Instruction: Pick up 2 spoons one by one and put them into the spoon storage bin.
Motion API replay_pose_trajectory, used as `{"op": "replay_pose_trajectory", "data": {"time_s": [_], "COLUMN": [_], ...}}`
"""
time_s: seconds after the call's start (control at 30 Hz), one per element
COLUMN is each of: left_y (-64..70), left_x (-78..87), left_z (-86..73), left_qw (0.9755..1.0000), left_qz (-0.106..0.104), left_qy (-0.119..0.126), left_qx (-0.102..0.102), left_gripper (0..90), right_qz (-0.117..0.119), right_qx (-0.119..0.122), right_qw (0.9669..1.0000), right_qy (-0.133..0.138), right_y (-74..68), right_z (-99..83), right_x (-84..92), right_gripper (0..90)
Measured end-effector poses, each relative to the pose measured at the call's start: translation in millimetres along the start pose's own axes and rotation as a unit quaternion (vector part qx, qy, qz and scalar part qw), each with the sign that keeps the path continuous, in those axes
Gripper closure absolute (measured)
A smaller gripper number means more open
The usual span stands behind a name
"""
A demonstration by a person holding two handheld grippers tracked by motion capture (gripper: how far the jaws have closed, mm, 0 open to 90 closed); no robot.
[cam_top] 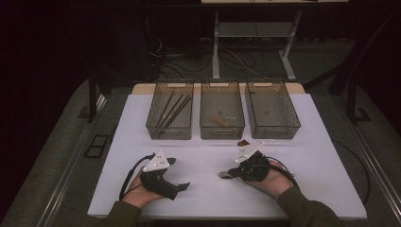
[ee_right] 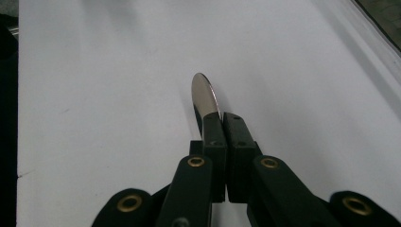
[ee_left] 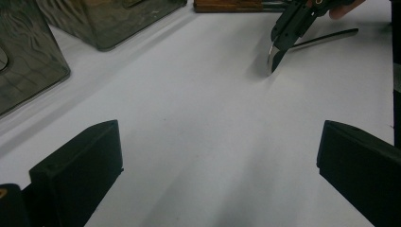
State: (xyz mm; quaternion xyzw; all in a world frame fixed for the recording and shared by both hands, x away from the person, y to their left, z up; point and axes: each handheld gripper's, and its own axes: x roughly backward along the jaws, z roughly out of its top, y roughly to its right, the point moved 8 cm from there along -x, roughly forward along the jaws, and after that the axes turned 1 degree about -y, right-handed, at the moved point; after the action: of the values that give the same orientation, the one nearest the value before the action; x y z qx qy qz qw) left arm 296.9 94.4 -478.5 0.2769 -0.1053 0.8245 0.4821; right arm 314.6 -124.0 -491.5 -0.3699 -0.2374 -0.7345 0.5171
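1. The right tool (ee_right: 222,118) is clamped on a metal spoon (ee_right: 205,94), held just above the white surface (cam_top: 307,156).
2. The left tool (ee_left: 217,156) rests nearby with its jaws wide apart, holding nothing.

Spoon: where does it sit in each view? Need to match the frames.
High view: spoon lies low on the white table, its bowl sticking out to the left of the right hand-held gripper.
Left gripper view: top right, bowl tilted on edge, handle running right.
Right gripper view: centre, shiny bowl poking out past the shut jaws.
Shared landmark: the right hand-held gripper clamped on the spoon.
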Motion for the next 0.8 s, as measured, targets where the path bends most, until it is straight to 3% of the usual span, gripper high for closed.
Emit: {"op": "replay_pose_trajectory", "data": {"time_s": [0.1, 0.2, 0.33, 0.47, 0.8], "left_y": [-0.3, -0.2, -0.2, -0.2, 0.1], "left_x": [0.2, 0.3, 0.4, 0.2, -0.2], "left_z": [0.0, 0.1, 0.1, 0.0, -0.3], "left_qw": [1.0000, 1.0000, 1.0000, 1.0000, 1.0000], "left_qz": [0.000, 0.000, 0.000, 0.000, -0.005], "left_qy": [0.001, 0.001, 0.001, 0.001, 0.003], "left_qx": [0.001, 0.001, 0.001, 0.000, 0.000], "left_gripper": [0.1, 0.1, 0.1, 0.0, 0.0], "right_qz": [0.004, -0.009, -0.020, -0.031, -0.063], "right_qx": [-0.012, -0.012, -0.032, -0.052, -0.077], "right_qw": [0.9999, 0.9998, 0.9989, 0.9972, 0.9923], "right_qy": [0.006, 0.013, 0.029, 0.044, 0.073], "right_y": [-0.9, 5.9, 12.7, 21.2, 49.7], "right_z": [1.3, 3.1, 8.3, 12.7, 22.5], "right_x": [2.1, 7.8, 17.6, 27.4, 47.7], "right_gripper": [88.6, 88.6, 88.6, 88.6, 88.6]}}
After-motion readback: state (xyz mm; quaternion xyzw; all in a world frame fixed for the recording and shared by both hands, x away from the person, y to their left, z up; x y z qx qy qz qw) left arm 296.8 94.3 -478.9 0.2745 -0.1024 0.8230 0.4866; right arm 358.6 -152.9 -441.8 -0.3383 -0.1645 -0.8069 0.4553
